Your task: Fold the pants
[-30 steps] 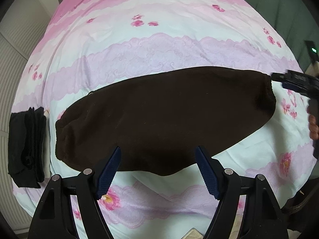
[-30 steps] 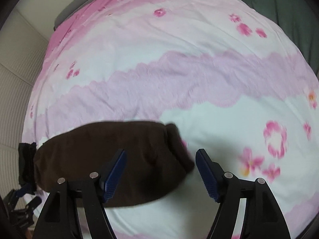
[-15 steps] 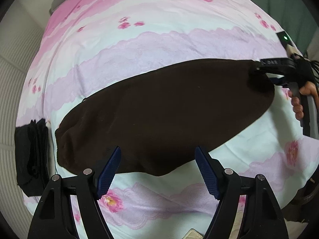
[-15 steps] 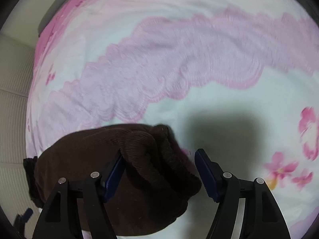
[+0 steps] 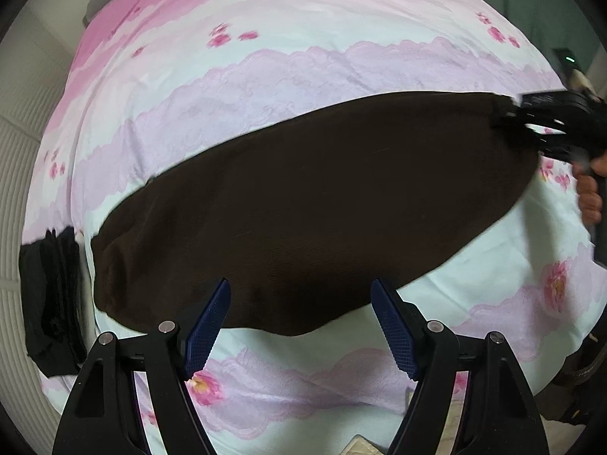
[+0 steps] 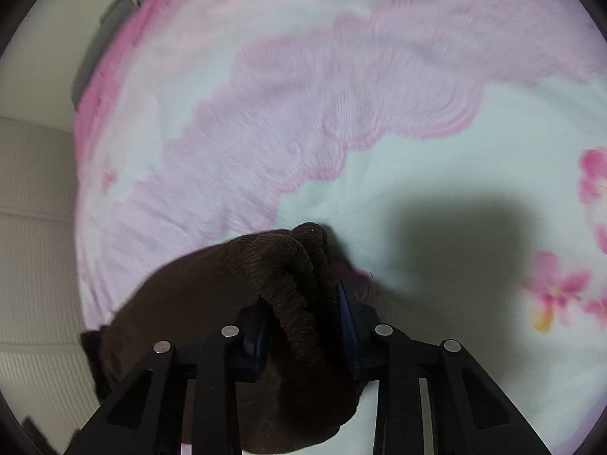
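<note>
- A bed (image 5: 341, 30), covered in a pale sheet printed with pink and lilac lace bands and pink flowers, fills both views.
- The pants (image 5: 311, 204), dark brown and fuzzy, lie flat across the middle of the bed as one long folded shape, running from low on the left to high on the right in the left wrist view.
- A stack of black clothes (image 5: 49, 295) sits at the left edge of the bed, just beside the left end of the pants; whether the two touch is hard to tell at this dark, distorted edge.
- The left gripper (image 5: 299, 326) hangs over the near edge of the pants with its jaws spread wide, the blue pads (image 5: 208, 322) clear of the cloth and holding nothing.
- The right gripper (image 6: 303, 326) is at the far right end of the pants; in the left wrist view it (image 5: 546, 125) appears as a blurred black frame meeting that end, with the person's hand (image 5: 588, 197) just below it.
- Its jaws are drawn in on a bunched, ribbed ridge of the brown cloth (image 6: 296, 276), which stands up between the blue pads (image 6: 347, 322) and is pinched there.
- A dark shadow (image 6: 455, 242) falls on the sheet just right of the pinched end.
</note>
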A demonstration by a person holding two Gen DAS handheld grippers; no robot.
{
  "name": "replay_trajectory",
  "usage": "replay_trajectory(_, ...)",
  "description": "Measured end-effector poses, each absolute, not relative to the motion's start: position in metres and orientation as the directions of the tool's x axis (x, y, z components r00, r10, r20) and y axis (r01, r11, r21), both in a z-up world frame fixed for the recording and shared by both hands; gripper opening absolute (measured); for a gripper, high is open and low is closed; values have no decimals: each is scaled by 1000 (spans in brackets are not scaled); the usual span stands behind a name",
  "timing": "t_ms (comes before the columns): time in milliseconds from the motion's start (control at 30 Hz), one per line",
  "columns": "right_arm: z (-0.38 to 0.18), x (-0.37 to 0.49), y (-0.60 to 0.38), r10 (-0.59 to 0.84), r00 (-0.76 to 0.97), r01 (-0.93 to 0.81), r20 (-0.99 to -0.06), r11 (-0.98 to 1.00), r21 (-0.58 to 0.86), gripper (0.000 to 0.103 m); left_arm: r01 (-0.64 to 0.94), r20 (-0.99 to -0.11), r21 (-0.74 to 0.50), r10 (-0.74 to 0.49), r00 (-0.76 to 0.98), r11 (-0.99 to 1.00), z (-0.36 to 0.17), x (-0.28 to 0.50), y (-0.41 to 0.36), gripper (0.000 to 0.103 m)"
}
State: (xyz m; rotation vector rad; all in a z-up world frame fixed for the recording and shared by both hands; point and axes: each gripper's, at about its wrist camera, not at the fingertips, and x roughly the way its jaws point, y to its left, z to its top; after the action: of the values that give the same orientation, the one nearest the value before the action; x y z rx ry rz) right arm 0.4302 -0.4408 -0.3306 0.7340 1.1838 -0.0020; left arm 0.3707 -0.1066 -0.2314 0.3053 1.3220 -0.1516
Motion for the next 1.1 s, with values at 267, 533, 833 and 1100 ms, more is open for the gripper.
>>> replay_trajectory(267, -327, 427, -442, 312, 366, 355, -877, 824, 442, 30, 227, -981, 58, 13, 194, 972, -258, 375, -96, 76)
replay_trajectory(533, -312, 428, -444, 312, 383, 394, -869, 796, 460, 30, 237, -992, 44, 15, 123, 970, -315, 376, -100, 71)
replay_trajectory(833, -273, 421, -431, 313, 427, 385, -848, 786, 484, 30, 231, -995, 11, -13, 100, 973, -316, 379, -97, 57)
replay_trajectory(1100, -254, 413, -416, 269, 455, 354, -849, 820, 449, 30, 201, -936, -217, -262, 235, 955, -246, 416, -63, 12)
